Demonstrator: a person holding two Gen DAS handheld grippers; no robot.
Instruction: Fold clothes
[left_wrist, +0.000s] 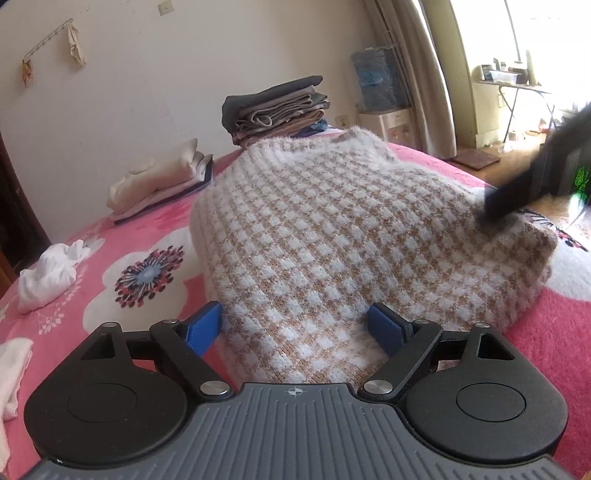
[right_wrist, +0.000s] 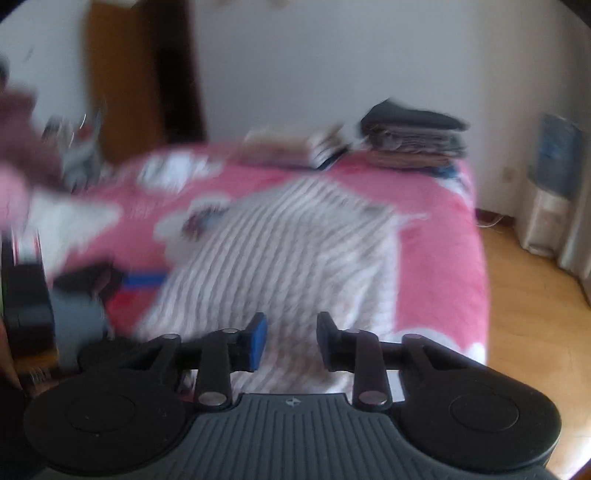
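Item: checked knit sweater (left_wrist: 332, 236), tan and white, lying on the pink floral bed (left_wrist: 122, 254), mid-bed toward its near edge; doubled over into a thick block, its side edges rounded like folds. Whether further folds are wanted cannot be settled.

Left tool (left_wrist: 295, 326): spread wide, blue pads either side of the sweater's near end, pinching nothing.

Right tool (right_wrist: 290, 341): jaws apart, nothing between them, over the sweater's edge; view blurred. In the left view its dark tip sits at the sweater's far right corner.

Done, by appearance: a tall folded stack (left_wrist: 275, 107) and a lower cream stack (left_wrist: 159, 181) at the bed's far edge.

Left, by appearance: a crumpled white garment (left_wrist: 50, 275) and another pale piece (left_wrist: 11, 373) at the left edge, both unfolded.
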